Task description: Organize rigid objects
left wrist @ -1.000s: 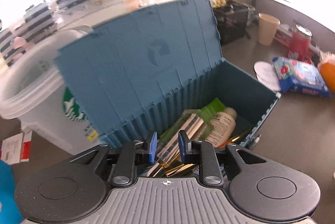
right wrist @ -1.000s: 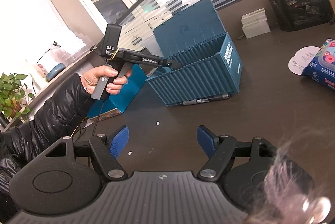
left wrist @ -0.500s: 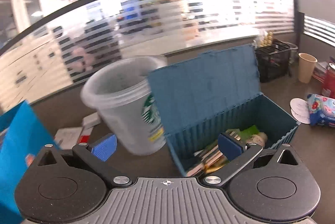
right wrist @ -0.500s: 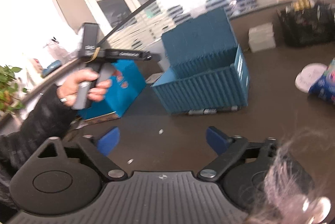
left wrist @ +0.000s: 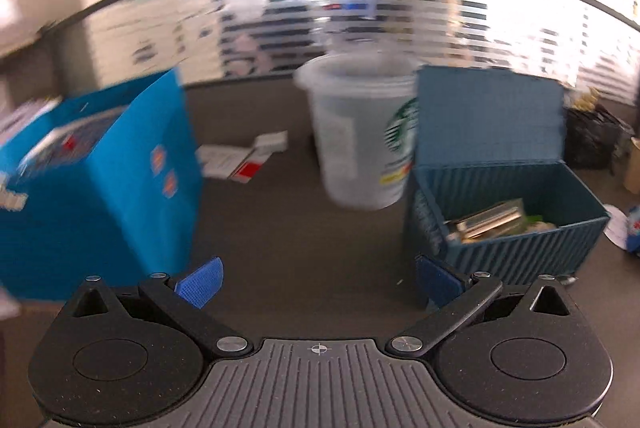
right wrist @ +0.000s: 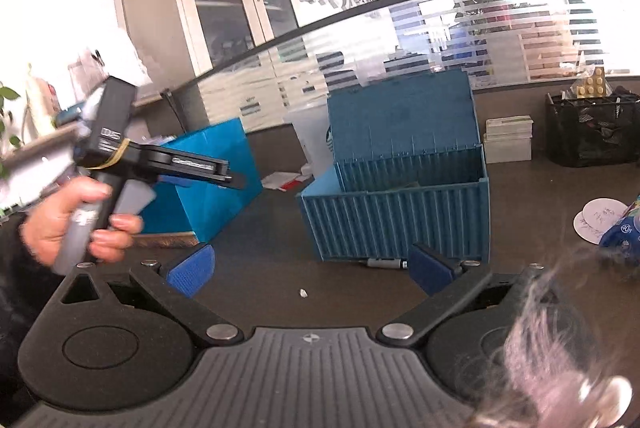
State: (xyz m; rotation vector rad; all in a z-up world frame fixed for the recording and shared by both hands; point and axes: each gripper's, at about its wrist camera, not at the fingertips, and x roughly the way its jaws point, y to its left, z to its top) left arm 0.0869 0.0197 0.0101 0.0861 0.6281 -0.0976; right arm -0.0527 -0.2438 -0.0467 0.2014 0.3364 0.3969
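Office room with frosted striped glass partition behind a dark brown matte worktop. Landmark: the teal container box, ribbed like a shipping crate, hinged lid standing upright at its far edge.

Inside the box: flat metallic packs and something green, loosely piled; exact items too blurred to name. A grey marker pen lies on the worktop touching the box's near wall, still outside. Behind the box, a large translucent plastic tub with a green logo. Left of the box, a bright blue carton; between carton and tub, flat paper packets. Right of the box, a black mesh organiser and a stack of white pads.

Left gripper: jaws spread wide, nothing between the blue pads, aimed at bare worktop left of the box; person's hand on its handle. Right gripper: also released and empty, jaws having just been opening, facing the box's near wall.

Judgement: next rigid item looks to be the pen. It is thin, round and smooth, so it may roll; approach low, straddle it across its length away from the box wall, close squarely, then lift over the rim
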